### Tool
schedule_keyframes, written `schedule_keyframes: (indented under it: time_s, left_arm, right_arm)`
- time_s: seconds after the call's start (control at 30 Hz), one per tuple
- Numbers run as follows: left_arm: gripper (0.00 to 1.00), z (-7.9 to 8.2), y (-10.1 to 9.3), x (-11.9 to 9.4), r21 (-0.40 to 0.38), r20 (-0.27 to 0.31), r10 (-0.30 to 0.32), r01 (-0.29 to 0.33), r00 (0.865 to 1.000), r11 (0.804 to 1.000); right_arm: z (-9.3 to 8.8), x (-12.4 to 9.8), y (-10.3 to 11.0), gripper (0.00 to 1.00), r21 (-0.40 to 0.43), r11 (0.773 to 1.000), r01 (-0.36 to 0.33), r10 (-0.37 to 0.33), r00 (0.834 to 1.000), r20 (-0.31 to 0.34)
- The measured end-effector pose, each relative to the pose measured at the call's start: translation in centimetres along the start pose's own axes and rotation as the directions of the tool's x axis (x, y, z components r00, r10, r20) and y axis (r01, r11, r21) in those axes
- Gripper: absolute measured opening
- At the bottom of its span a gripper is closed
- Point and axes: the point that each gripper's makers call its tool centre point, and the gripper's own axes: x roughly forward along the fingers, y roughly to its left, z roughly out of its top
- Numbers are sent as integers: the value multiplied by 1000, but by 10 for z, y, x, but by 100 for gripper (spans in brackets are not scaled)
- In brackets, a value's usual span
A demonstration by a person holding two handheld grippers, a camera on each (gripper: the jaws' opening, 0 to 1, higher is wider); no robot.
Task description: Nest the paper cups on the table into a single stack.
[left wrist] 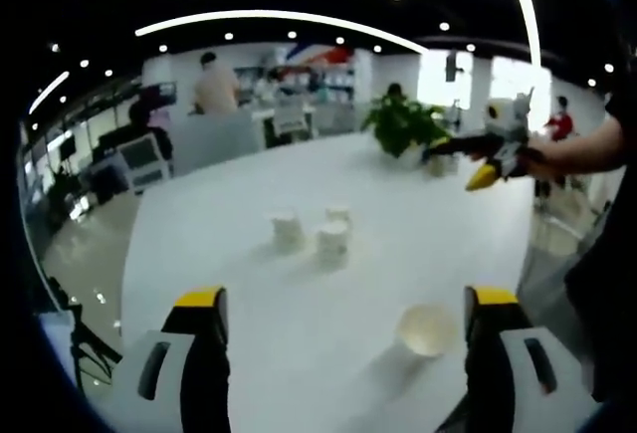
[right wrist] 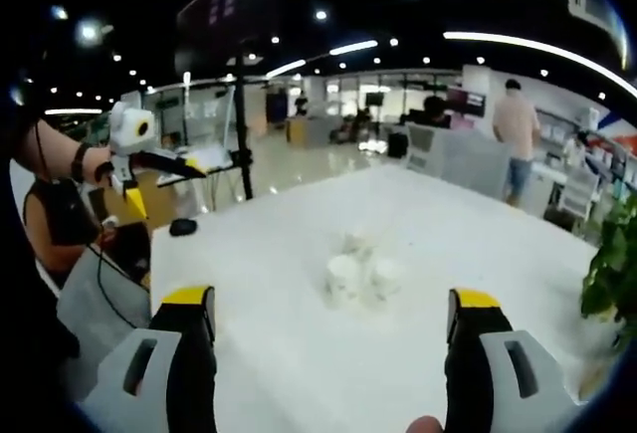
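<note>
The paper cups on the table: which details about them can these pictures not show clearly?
- Left gripper view: the three far paper cups are small and blurred; upright or upside down, I cannot tell.
- Left gripper view: the near cup stands partly behind the left gripper jaw, so its base is hidden.
- Right gripper view: the cup cluster blurs together; an exact count is unclear.

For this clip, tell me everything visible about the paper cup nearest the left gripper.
The nearest paper cup is plain white, paper by its look, with a round rim and an open mouth facing the camera, showing a pale, seemingly empty inside. It appears tipped or lying on the white table, casting a soft shadow to its left. It sits apart from the three cups farther back, just beside one jaw of the open left gripper. Nothing touches it but the table.
</note>
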Motion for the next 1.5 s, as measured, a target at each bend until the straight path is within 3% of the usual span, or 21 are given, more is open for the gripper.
schedule_keyframes:
  time_s: [0.2, 0.53, 0.67, 0.93, 1.13, 1.5]
  left_arm:
    - [98, -2, 2, 0, -19, 9, 15, -15, 1000, 1000]
    - [97, -9, 3, 0, -44, 9, 15, -14, 1000, 999]
    - [96, -10, 4, -1, -59, 6, 23, -22, 1000, 998]
    - [96, -13, 0, 0, -64, -4, 28, -29, 1000, 998]
    - [95, -15, -4, 0, -58, -8, 18, -19, 1000, 998]
    - [96, -18, -4, 2, -80, -9, 10, -10, 1000, 997]
  right_arm:
    - [1, 16, -4, 93, -15, 1000, -22, 22, 1000, -3]
    - [-3, 54, -16, 87, -153, 982, -107, 102, 994, -42]
    - [-11, 75, -16, 87, -206, 966, -159, 140, 985, -103]
    - [-16, 105, -12, 84, -239, 945, -223, 195, 972, -134]
    - [-33, 127, -10, 79, -273, 919, -283, 241, 954, -177]
    - [-41, 149, -11, 73, -286, 898, -335, 275, 934, -229]
